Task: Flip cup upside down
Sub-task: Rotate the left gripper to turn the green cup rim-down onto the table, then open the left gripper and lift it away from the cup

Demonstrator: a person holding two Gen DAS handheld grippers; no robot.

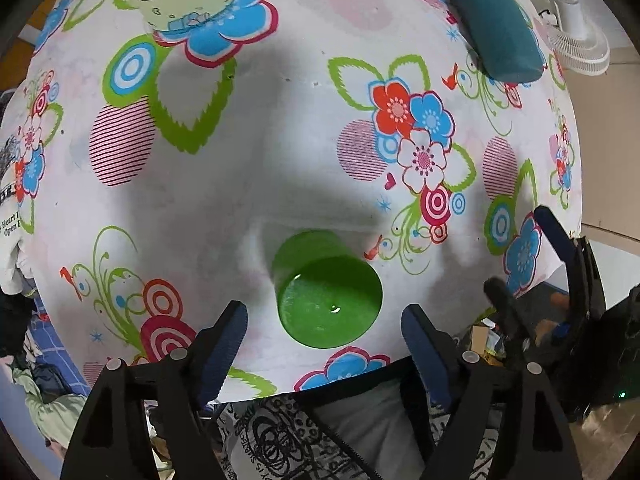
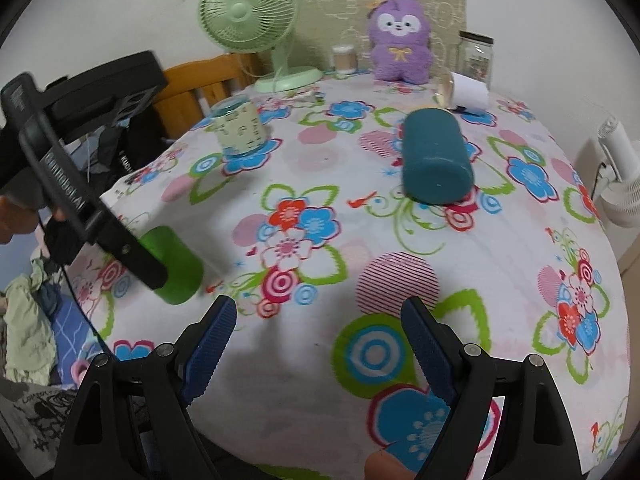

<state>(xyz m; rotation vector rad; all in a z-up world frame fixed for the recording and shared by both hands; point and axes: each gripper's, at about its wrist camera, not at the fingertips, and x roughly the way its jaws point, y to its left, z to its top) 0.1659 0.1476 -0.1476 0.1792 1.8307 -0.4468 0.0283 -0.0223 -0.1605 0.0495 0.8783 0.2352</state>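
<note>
A green cup (image 1: 326, 292) stands upside down on the flowered tablecloth, its flat base facing up, near the table's front edge. My left gripper (image 1: 324, 328) is open just above and in front of it, jaws wide on either side, not touching it. In the right wrist view the green cup (image 2: 176, 268) sits at the left, partly hidden by the left gripper's body. My right gripper (image 2: 318, 328) is open and empty over the cloth, to the right of the cup.
A teal cup (image 2: 436, 160) lies on its side mid-table. A pale patterned mug (image 2: 240, 128) stands at the back left. A green fan (image 2: 252, 12), a purple plush toy (image 2: 402, 36), a jar (image 2: 476, 56) and a tipped white cup (image 2: 470, 90) are at the far edge.
</note>
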